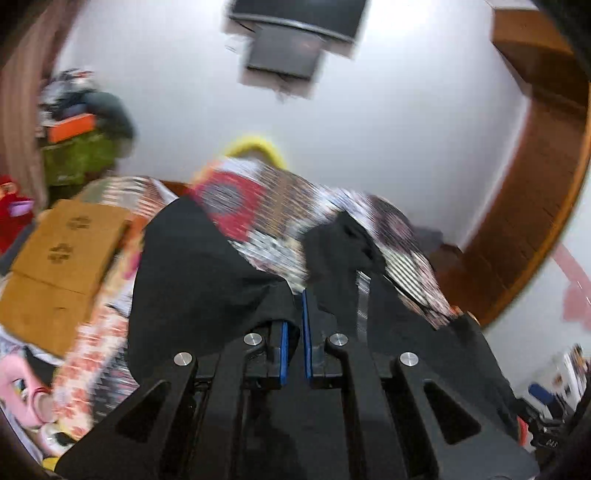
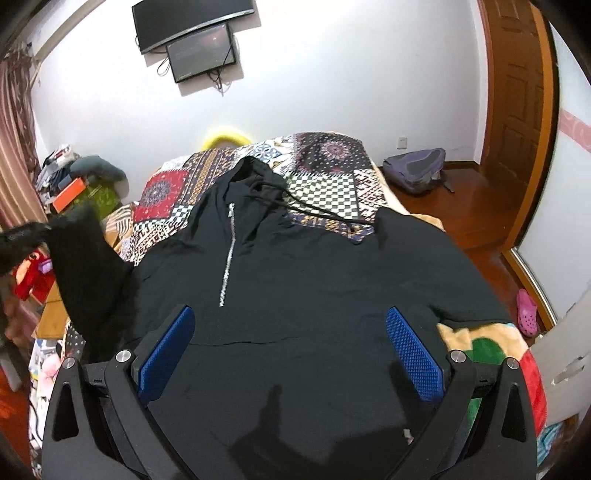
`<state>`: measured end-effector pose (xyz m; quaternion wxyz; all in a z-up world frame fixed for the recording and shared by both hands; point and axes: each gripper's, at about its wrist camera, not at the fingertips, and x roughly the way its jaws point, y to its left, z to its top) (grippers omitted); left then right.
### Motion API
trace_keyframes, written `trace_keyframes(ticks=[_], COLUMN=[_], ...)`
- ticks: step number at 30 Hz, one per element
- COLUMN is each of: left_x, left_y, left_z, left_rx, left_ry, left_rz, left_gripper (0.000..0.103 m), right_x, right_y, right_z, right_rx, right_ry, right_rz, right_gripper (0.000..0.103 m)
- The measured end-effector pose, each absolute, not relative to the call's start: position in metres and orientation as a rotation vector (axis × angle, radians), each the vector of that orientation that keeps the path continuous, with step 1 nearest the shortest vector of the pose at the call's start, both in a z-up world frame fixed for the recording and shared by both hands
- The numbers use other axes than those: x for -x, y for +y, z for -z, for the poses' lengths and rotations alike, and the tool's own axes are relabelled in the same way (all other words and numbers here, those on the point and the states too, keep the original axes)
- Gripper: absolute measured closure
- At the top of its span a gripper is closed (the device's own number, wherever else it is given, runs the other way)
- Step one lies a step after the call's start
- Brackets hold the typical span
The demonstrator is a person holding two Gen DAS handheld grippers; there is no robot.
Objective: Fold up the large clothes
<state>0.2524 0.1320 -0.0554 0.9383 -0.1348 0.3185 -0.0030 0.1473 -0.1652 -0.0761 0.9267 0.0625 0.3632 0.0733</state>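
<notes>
A black zip hoodie (image 2: 314, 277) lies flat on a patchwork bedspread (image 2: 332, 184), hood towards the far wall. My right gripper (image 2: 290, 350) hovers over its lower body, open wide, with nothing between its blue pads (image 2: 413, 354). At the left the hoodie's sleeve (image 2: 85, 273) is lifted off the bed towards a blurred dark shape at the frame edge. In the blurred left wrist view my left gripper (image 1: 293, 325) is shut on that black sleeve (image 1: 192, 266), which drapes over both fingers above the bedspread (image 1: 266, 206).
A cardboard box (image 1: 62, 254) and piled clutter (image 2: 74, 181) crowd the bed's left side. A grey backpack (image 2: 413, 170) and a pink shoe (image 2: 526, 308) lie on the wooden floor at right, near a wooden door (image 2: 517, 92). Two screens (image 2: 192, 33) hang on the far wall.
</notes>
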Motion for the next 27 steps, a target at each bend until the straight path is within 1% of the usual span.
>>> trace_keyframes(ticks=[4, 8, 12, 15, 17, 20, 21, 22, 23, 24, 25, 27], left_x=[-0.269, -0.275, -0.272, -0.264, -0.257, -0.247, -0.243, -0.240, -0.235, -0.231, -0.226, -0.215], left_y=[0.088, 0.053, 0.025, 0.011, 0.010, 0.014, 0.018, 0.022, 0.027, 0.031, 0.036, 0.048], left_z=[0.090, 0.141, 0.181, 0.197, 0.197, 0.185, 0.178, 0.173, 0.165, 0.157, 0.150, 0.135], left_rx=[0.249, 0.222, 0.184, 0.171, 0.166, 0.126, 0.113, 0.104, 0.094, 0.082, 0.069, 0.038], left_ry=[0.780, 0.960, 1.082, 1.146, 1.159, 1.126, 1.103, 1.083, 1.050, 1.014, 0.980, 0.918], left_rz=[0.092, 0.171, 0.204, 0.226, 0.238, 0.230, 0.224, 0.218, 0.206, 0.190, 0.175, 0.140], left_gripper=[0.097, 0.097, 0.096, 0.094, 0.092, 0.081, 0.071, 0.060, 0.054, 0.044, 0.038, 0.033], right_x=[-0.143, -0.137, -0.136, -0.135, -0.136, -0.139, -0.138, -0.139, -0.140, -0.140, -0.141, -0.142], right_y=[-0.185, -0.198, -0.204, -0.204, -0.200, -0.190, -0.188, -0.183, -0.178, -0.175, -0.170, -0.160], right_z=[0.076, 0.078, 0.080, 0.082, 0.082, 0.081, 0.081, 0.080, 0.079, 0.077, 0.076, 0.074], right_rx=[-0.177, -0.212, -0.213, -0.209, -0.195, -0.149, -0.135, -0.122, -0.110, -0.103, -0.095, -0.087], right_ry=[0.746, 0.747, 0.757, 0.765, 0.766, 0.764, 0.762, 0.759, 0.755, 0.751, 0.746, 0.742], right_rz=[-0.139, -0.126, -0.109, -0.104, -0.106, -0.112, -0.115, -0.122, -0.131, -0.137, -0.144, -0.163], right_gripper=[0.000, 0.000, 0.000, 0.000, 0.000, 0.000, 0.000, 0.000, 0.000, 0.000, 0.000, 0.000])
